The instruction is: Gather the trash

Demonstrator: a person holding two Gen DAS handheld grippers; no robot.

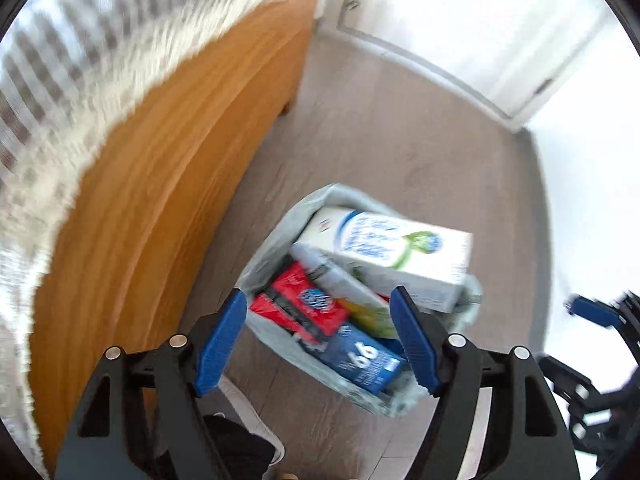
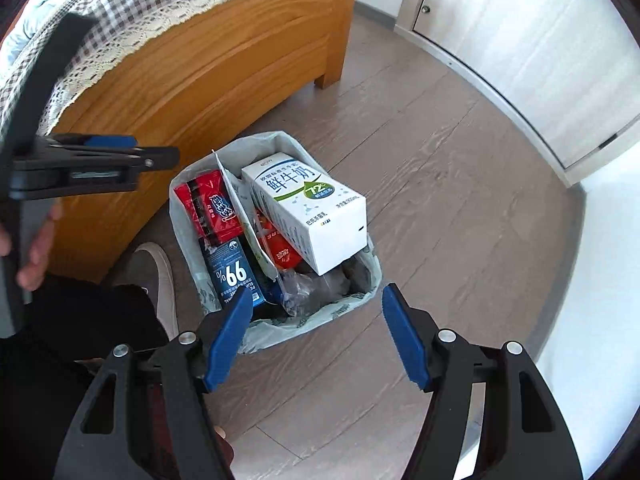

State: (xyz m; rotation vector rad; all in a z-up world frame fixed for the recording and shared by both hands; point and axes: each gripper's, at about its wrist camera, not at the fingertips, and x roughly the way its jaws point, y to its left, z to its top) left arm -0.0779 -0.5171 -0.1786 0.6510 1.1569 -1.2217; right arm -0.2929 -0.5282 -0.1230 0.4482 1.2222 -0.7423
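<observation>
The lined trash bin (image 2: 276, 240) stands on the floor (image 2: 440, 220) just beside the wooden bed frame (image 2: 200, 72), below and ahead of both tools, with a white milk carton (image 2: 308, 216) lying across its top, long axis slanting toward the bin's far-right corner. The left hand-held gripper (image 1: 316, 344) hangs over the bin's near end, jaws wide with nothing between them; the right hand-held gripper (image 2: 316, 336) is likewise wide and empty, just short of the near rim, so neither is clearly nearer

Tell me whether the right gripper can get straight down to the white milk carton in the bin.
Probably yes: the right gripper is open and empty, and the milk carton lies on top of the bin uncovered.
</observation>
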